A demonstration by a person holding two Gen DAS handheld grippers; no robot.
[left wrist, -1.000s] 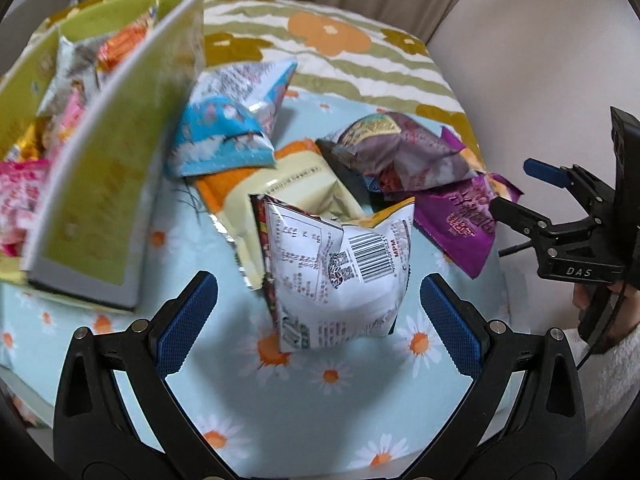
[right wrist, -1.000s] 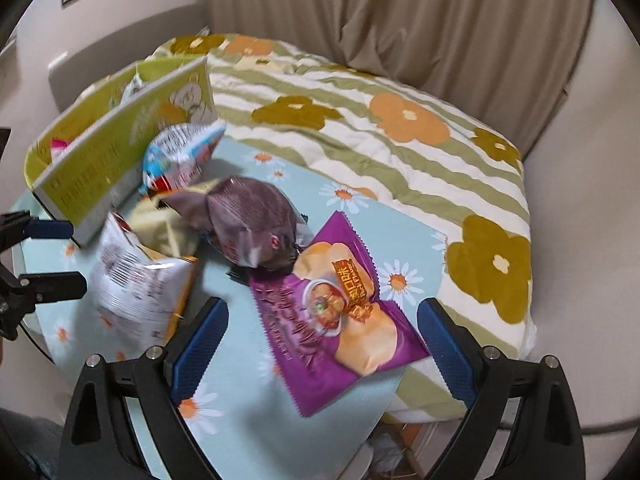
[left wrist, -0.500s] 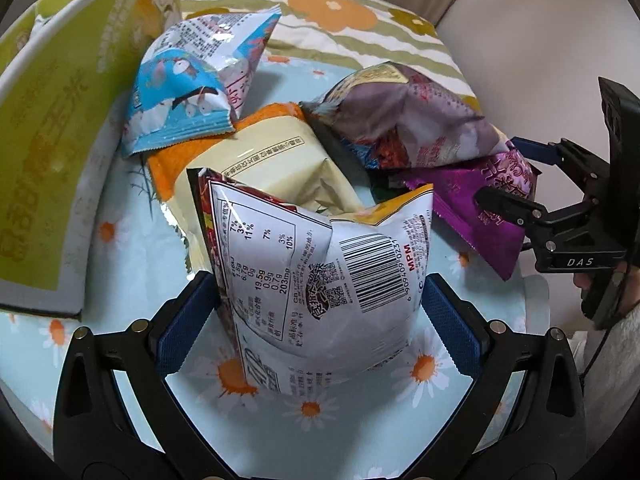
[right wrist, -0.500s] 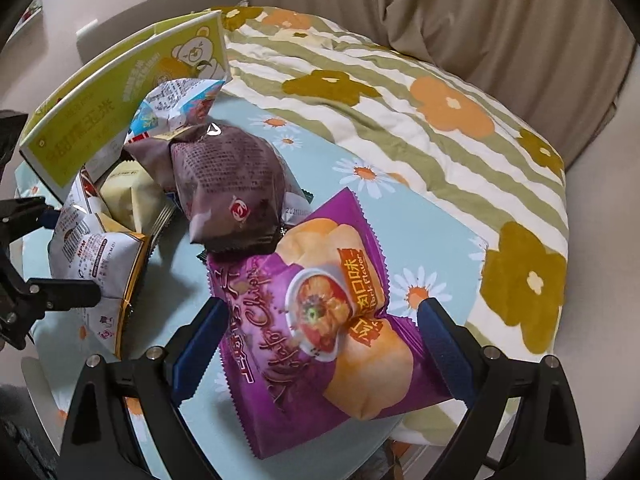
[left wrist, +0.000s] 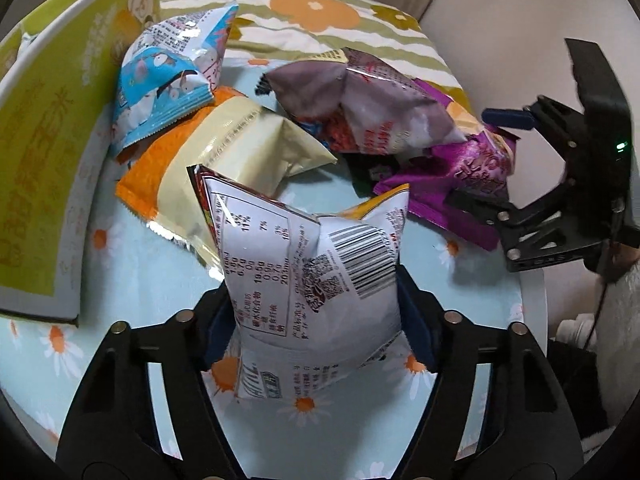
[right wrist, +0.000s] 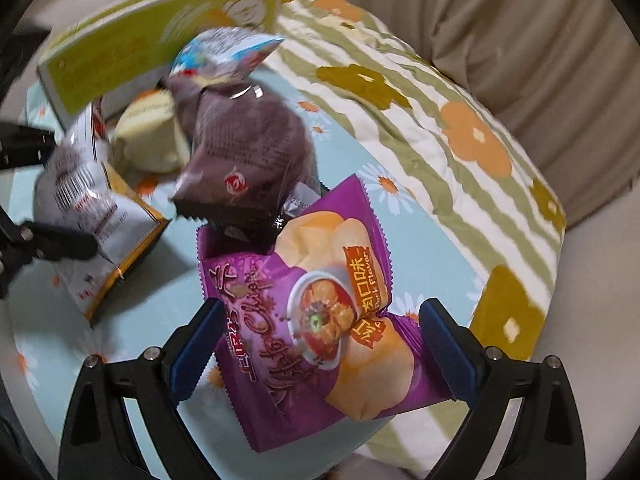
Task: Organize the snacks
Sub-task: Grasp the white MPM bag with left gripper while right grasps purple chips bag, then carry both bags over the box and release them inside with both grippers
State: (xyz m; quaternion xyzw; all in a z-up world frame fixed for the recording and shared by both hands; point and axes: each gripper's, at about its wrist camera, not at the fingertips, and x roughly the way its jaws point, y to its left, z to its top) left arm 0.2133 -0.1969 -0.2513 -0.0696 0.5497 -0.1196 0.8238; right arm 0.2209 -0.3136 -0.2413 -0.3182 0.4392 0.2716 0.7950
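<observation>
1. Where my left tongs (left wrist: 316,328) stood spread wide on either side of the white bag (left wrist: 316,280) a moment ago, their jaws have just been closing and now pinch it, the blue pads pressed into both of its sides so that the pack bulges between them
2. The white bag stands upright on the daisy cloth (left wrist: 120,280), barcode side towards me, in much the same spot as half a second back
3. My right tongs (right wrist: 316,356) have come lower over the purple bag (right wrist: 304,320) and have rolled since a second ago; their jaws have just been opening a touch more and stand spread, the bag lying between the pads, and I cannot tell whether the left pad brushes its edge
4. The purple bag lies flat at the near edge of the cloth, its far end tucked under the brown bag (right wrist: 244,160)
5. The rest of the heap lies as before: the cream bag (left wrist: 240,148) on an orange one (left wrist: 160,160), the blue bag (left wrist: 172,76) leaning beside the green box (left wrist: 44,140)
6. From the left view my right tongs (left wrist: 486,160) show at the right edge, straddling the purple bag (left wrist: 472,168)
</observation>
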